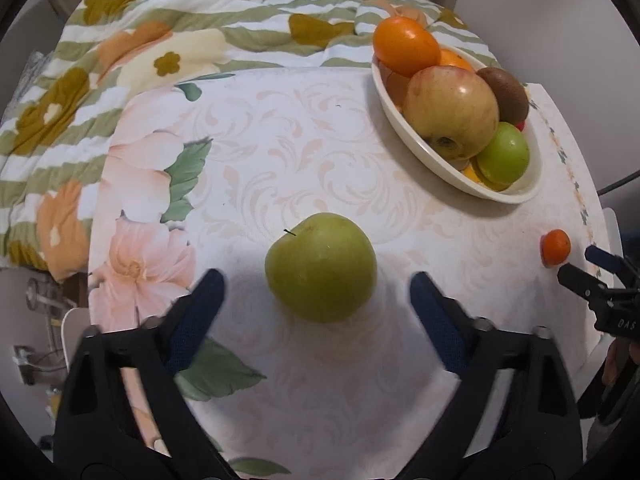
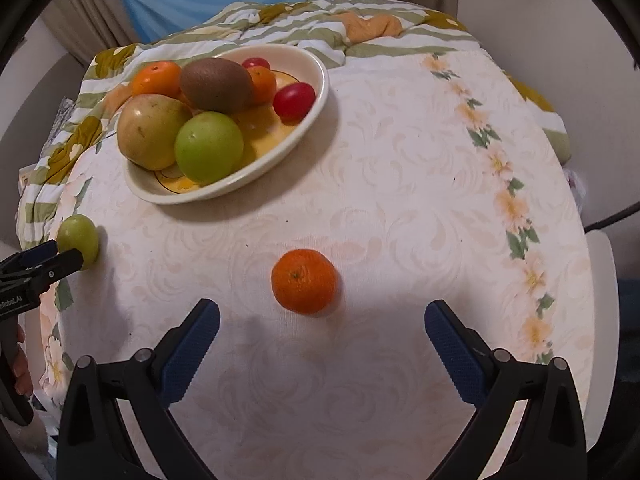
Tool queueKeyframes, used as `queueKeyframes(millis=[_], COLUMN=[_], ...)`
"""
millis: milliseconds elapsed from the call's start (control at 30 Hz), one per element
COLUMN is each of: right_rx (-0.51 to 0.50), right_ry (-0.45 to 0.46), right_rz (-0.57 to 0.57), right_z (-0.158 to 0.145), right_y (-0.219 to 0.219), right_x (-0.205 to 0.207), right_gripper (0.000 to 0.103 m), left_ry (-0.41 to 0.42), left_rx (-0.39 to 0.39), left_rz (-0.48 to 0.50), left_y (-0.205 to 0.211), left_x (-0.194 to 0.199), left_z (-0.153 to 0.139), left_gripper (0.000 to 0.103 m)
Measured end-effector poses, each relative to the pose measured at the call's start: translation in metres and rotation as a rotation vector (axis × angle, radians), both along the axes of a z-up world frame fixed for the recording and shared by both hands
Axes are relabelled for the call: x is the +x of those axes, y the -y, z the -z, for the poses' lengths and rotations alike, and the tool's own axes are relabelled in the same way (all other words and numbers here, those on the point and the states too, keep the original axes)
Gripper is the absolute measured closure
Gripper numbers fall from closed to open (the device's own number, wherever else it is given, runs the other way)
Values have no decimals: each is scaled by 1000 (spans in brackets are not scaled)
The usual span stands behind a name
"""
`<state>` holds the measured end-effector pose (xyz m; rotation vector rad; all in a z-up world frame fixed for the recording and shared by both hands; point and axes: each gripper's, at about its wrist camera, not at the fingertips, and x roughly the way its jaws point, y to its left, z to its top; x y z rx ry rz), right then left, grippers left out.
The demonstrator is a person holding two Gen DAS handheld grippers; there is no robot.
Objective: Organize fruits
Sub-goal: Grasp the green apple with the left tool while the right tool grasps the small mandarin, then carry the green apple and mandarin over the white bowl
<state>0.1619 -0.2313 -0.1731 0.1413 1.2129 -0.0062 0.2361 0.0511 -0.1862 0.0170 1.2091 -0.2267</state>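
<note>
**Two grippers over loose fruit, bowl half full**

The left gripper [image 1: 316, 300] hangs above a green apple [image 1: 321, 266] that lies on the flowered tablecloth [image 1: 304, 140]. Its jaws stand apart, one blue pad on each side of the apple, and neither pad touches the fruit. The apple rests on its side, its stem pointing up and to the left in the left wrist view.

The right gripper [image 2: 322, 326] hangs above a small orange [image 2: 304, 281] on the same cloth. Its jaws are wide open, and the orange sits just ahead of the gap between the fingertips, apart from both pads.

A cream bowl [image 2: 316, 92] stands farther back on the table. It holds a large yellow-red apple [image 2: 154, 132], a smaller green apple [image 2: 209, 148], a kiwi [image 2: 216, 84], two oranges and two small red fruits [image 2: 294, 99]. Behind the table lies a striped quilt [image 1: 160, 40] with brown and orange flowers.
</note>
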Motion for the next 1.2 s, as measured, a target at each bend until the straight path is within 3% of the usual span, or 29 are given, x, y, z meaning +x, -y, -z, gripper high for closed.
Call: queueKeyframes(millis=[233,500,733,833,933,1200], right_rx=[-7,-8,-13,-20,-22,-29], right_ry=[1,-19,-16,-11,-12,13], right_rz=[12,-9,-11,-15,-33,-48], right_z=[3,7,9,10,11,1], right_y=[0,-6,-10,-12,-14,-20], right_x=[0,4,10,14,17,16], right_gripper=[4,28,35,44,69,70], left_ry=[-11,-11,-4,-3,-5,10], left_rx=[-38,-43,-42,-43,-39,-50], left_rz=[-2,11,23,24,20,-3], left_y=[-2,2,-3,-7,-10,-22], left_x=[5,3,-4,-9,-12,-20], left_z=[7,7,6,6,5,-1], left_gripper=[39,39,39,39,39,39])
